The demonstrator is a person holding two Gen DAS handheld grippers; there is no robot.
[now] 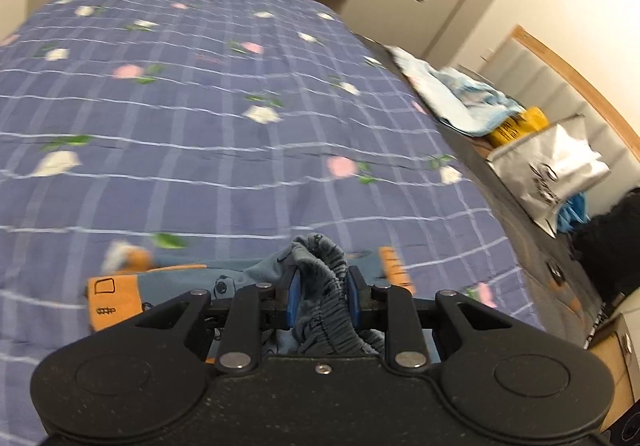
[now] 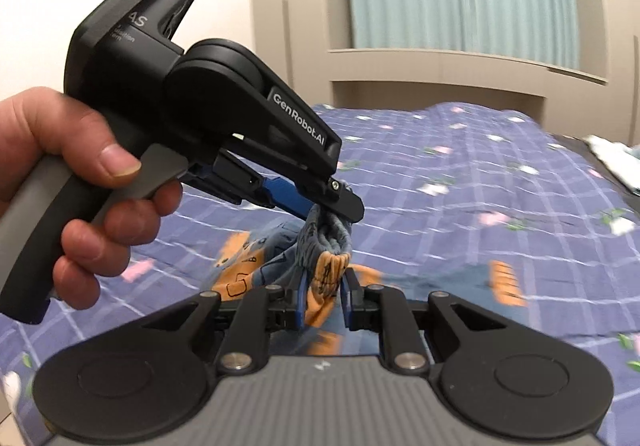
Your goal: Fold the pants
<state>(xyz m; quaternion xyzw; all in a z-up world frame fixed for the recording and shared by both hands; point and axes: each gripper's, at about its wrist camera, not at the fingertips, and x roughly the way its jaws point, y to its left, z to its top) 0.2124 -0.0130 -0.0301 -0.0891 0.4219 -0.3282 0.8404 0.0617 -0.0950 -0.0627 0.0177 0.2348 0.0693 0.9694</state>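
Note:
The pants (image 1: pixel 320 286) are small, blue-grey with orange patches and a gathered elastic waistband. My left gripper (image 1: pixel 320 288) is shut on the bunched waistband. In the right wrist view my right gripper (image 2: pixel 323 296) is shut on an orange part of the same pants (image 2: pixel 326 278). The left gripper (image 2: pixel 336 208), held by a hand, pinches the waistband just above and beyond it. The rest of the pants hangs down and trails onto the blue checked bedspread (image 1: pixel 208 118).
The bed fills most of both views, its bedspread (image 2: pixel 460 182) printed with pink and white flowers. Along its right edge lie light blue cloth (image 1: pixel 460 102), a yellow pack (image 1: pixel 520 124) and a silver bag (image 1: pixel 560 170). A headboard and curtain stand beyond.

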